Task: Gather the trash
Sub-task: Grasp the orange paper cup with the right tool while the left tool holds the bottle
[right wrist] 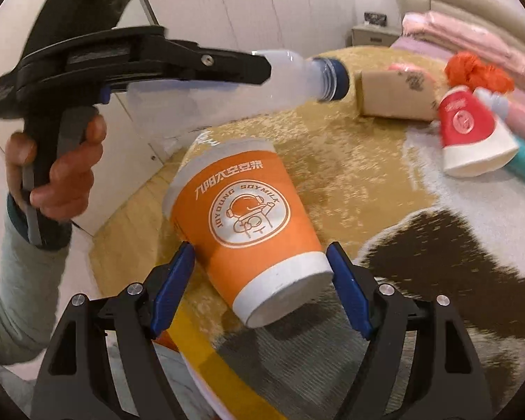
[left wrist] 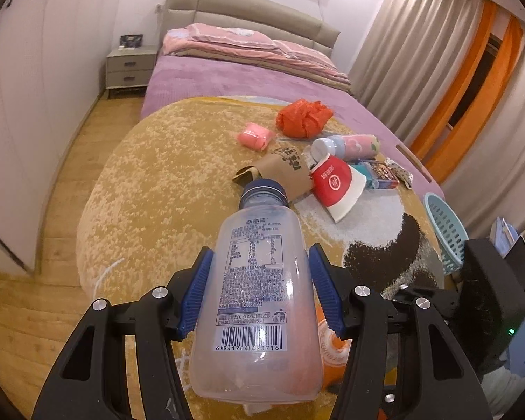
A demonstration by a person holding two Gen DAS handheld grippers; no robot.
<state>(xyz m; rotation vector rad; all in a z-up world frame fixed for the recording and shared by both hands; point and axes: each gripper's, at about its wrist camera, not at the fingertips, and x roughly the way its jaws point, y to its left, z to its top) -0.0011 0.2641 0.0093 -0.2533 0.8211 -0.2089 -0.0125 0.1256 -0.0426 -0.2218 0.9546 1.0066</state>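
My left gripper (left wrist: 260,255) is shut on a clear plastic bottle (left wrist: 255,280) with a blue cap, its blue pads pressing both sides. In the right wrist view that bottle (right wrist: 297,77) hangs in the air above the bed, and a hand (right wrist: 63,175) grips the left tool's handle. My right gripper (right wrist: 260,248) is shut on an orange paper soy-milk cup (right wrist: 248,217), tilted with its white base toward the camera. The cup (left wrist: 332,343) peeks out behind the bottle in the left wrist view.
Lying on the yellow blanket (left wrist: 157,182) are a red-and-white paper cup (left wrist: 336,182), a brown paper sleeve (left wrist: 283,171), a red plastic bag (left wrist: 302,119), a pink pack (left wrist: 255,136) and a floral bottle (left wrist: 350,145). A light blue basket (left wrist: 444,231) stands at the bed's right edge.
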